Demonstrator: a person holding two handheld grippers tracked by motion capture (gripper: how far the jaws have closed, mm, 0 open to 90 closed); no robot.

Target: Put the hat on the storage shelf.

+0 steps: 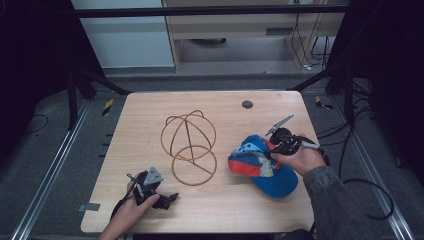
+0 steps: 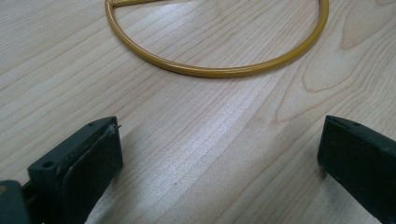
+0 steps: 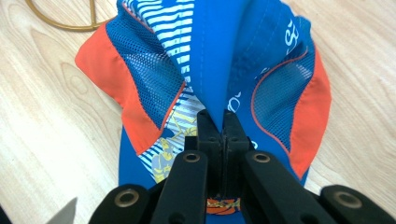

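Two tongs: my right (image 3: 219,122) pinches the cap (image 1: 262,167) crown, my left (image 2: 219,154) gapes empty, the wire stand (image 1: 190,147) ahead (nearer left).

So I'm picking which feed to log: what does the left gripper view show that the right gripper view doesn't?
Left gripper view: its own fingers spread wide over bare table, and the wire stand's base ring ahead. Right gripper view: fingers pinched shut on the blue-and-orange cap. Both share the wooden tabletop and a piece of the gold wire stand.
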